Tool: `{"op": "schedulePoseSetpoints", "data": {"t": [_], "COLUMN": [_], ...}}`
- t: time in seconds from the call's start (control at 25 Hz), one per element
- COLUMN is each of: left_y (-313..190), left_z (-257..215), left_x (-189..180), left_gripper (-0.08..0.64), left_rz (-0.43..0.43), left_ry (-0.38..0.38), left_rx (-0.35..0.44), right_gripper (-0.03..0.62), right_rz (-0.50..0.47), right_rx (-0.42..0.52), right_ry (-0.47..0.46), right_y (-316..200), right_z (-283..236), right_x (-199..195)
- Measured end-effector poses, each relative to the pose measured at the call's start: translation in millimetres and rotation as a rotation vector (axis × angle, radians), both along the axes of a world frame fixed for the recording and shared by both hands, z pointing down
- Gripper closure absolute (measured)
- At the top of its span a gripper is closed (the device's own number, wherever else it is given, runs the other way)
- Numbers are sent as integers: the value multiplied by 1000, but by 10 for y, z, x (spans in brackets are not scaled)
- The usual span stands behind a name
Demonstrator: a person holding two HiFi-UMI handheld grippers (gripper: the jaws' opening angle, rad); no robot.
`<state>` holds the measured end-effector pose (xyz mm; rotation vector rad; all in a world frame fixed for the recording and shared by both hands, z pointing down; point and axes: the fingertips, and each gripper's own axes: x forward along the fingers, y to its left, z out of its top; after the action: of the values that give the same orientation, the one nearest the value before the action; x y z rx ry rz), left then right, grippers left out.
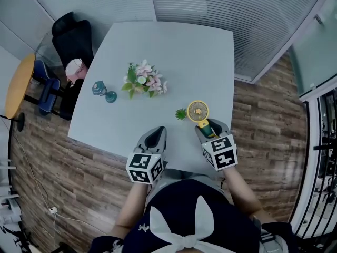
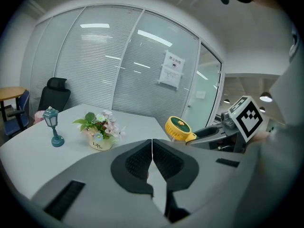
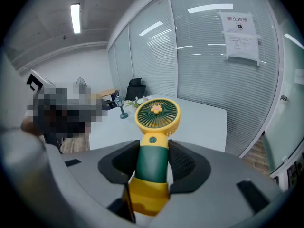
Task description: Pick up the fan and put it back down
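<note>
At the far left, off the surface, stand a round orange table (image 1: 17, 86) and a black office chair (image 1: 73, 38). On the pale grey surface (image 1: 174, 51) itself, a small teal lantern figurine (image 1: 102, 91) comes first, and just right of it is a pot of pink and white flowers (image 1: 143, 80) with green leaves. Nearer the person, the left tool (image 1: 154, 135) hovers over the surface's near edge, its jaws clenched together with nothing between them; its own view shows the two dark pads meeting in one line. Further right lies a tiny green thing (image 1: 181, 113), possibly a plant sprig, too small to read well. Just beside it is the fan (image 1: 198, 110): a round yellow grille head with a small orange flower-shaped centre, a dark green handle with a yellow collar at the top, and a thick yellow base. The right tool (image 1: 209, 126) is grasping that fan by the green handle, one ribbed pad on each side, with the base tucked back towards the tool's body and the head pointing forward over the near right part of the surface, clear of it. To the right runs a glass wall with blinds (image 1: 253, 20) above a wood-plank floor (image 1: 263, 120).
</note>
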<state>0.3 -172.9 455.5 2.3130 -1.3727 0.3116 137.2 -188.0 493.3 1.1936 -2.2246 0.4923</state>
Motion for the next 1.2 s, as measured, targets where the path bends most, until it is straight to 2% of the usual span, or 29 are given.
{"op": "schedulePoseSetpoints", "data": {"t": [0.52, 0.92, 1.2], "left_y": [101, 152, 205], "left_z": [-48, -83, -90], "left_x": [20, 40, -91], "left_gripper": [537, 537, 537], "left_rz": [13, 18, -16], "left_ry": [15, 22, 19], "left_rx": [17, 28, 28], "right_gripper": [402, 401, 402], "right_rz": [-1, -8, -46], "right_rx": [89, 117, 123], "right_ry": [0, -14, -22], "right_y": [157, 206, 227], "right_z": [-332, -462, -515], "right_x": [-15, -50, -185]}}
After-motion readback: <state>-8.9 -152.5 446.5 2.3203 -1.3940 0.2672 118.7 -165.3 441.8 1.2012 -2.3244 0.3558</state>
